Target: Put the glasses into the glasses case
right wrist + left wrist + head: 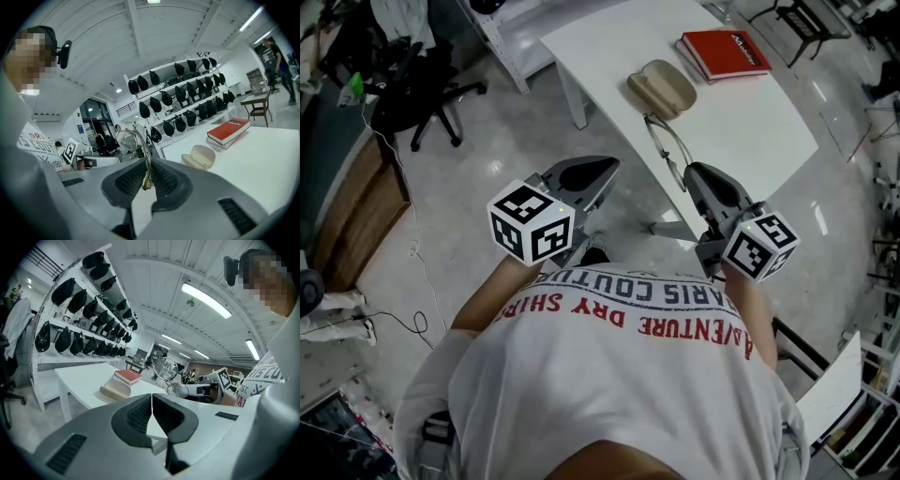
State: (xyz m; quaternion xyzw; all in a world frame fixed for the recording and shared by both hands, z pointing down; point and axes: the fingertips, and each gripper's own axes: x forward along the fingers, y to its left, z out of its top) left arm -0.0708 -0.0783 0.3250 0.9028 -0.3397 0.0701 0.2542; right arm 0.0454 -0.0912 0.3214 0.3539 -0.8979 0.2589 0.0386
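In the head view the thin-framed glasses (664, 142) hang in the air just off the near edge of the white table (750, 122). My right gripper (692, 174) is shut on one temple, and the lenses (125, 139) stick up past its jaws (147, 165). The beige glasses case (661, 88) lies open on the table beyond the glasses, and it also shows in both gripper views (199, 156) (115, 390). My left gripper (602, 171) is shut with nothing in it, over the floor to the left of the table. From its own view (151, 397) the held glasses (166, 369) are ahead to the right.
A red book (724, 53) lies on the table behind the case. White shelves with dark caps (79, 310) stand past the table. An office chair (422, 94) stands on the floor at the far left. A cable (417, 253) trails across the floor on the left.
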